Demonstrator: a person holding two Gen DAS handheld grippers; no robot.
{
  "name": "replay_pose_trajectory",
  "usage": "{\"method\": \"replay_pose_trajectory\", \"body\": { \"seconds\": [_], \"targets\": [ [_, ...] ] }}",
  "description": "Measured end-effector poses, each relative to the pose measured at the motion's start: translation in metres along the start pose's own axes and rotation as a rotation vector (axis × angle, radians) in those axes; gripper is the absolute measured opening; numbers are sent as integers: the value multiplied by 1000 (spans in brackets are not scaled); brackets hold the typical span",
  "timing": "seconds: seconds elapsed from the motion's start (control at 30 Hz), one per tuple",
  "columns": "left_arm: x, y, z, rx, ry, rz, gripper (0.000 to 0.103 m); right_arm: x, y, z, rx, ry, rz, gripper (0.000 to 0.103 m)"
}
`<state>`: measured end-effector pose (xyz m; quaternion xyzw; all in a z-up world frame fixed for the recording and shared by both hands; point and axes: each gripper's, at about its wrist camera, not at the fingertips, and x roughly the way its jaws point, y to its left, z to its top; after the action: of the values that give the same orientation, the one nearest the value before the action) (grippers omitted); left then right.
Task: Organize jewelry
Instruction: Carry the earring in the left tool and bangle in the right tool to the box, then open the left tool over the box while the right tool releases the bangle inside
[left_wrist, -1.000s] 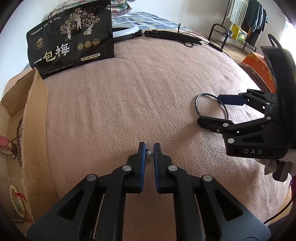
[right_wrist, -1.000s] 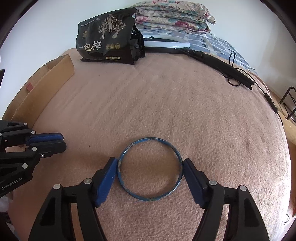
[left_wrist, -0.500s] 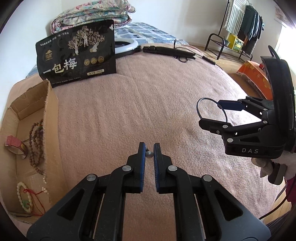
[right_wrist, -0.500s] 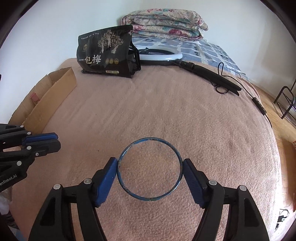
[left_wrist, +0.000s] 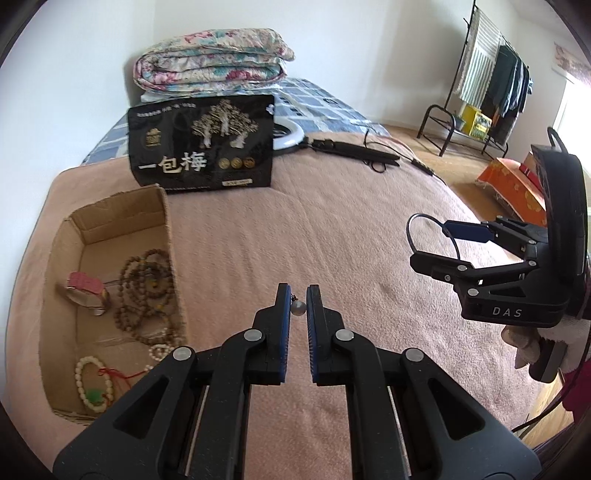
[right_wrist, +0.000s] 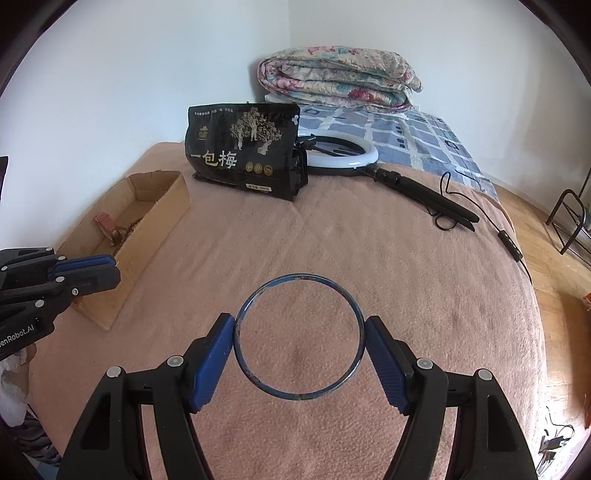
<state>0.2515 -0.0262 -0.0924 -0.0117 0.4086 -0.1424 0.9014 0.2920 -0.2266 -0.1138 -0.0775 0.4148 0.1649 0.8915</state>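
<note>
My left gripper (left_wrist: 297, 295) is shut on a small grey bead earring (left_wrist: 297, 308) and holds it above the pink blanket, right of an open cardboard box (left_wrist: 168, 236). The box holds brown bead necklaces (left_wrist: 146, 291), a pink-strapped watch (left_wrist: 85, 291) and a white bead bracelet (left_wrist: 90, 384). My right gripper (right_wrist: 299, 332) is shut on a thin blue bangle (right_wrist: 258, 384), held level above the blanket. In the left wrist view it (left_wrist: 439, 236) is at the right with the bangle (left_wrist: 410, 229). The left gripper (right_wrist: 110, 269) shows at the left of the right wrist view, beside the box (right_wrist: 162, 218).
A black snack bag (left_wrist: 201, 147) stands at the far edge of the blanket. Behind it lie a ring light (right_wrist: 343, 155) with a folded black stand (right_wrist: 424, 199) and cable. A folded quilt (left_wrist: 210, 70) is farther back. A clothes rack (left_wrist: 491, 81) stands on the floor at right.
Both grippers have risen off the blanket with their items. The box's inside has come into the left wrist view. The bangle is off the surface.
</note>
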Motion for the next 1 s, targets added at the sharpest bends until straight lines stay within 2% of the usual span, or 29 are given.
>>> {"method": "replay_pose_trajectory", "body": {
  "seconds": [0.53, 1.0],
  "targets": [
    [-40, 78, 0, -93, -57, 90, 7, 6, 60, 41, 3, -71, 62, 74],
    [-67, 137, -5, -163, -65, 158, 7, 24, 112, 63, -66, -67, 117, 74]
  ]
}}
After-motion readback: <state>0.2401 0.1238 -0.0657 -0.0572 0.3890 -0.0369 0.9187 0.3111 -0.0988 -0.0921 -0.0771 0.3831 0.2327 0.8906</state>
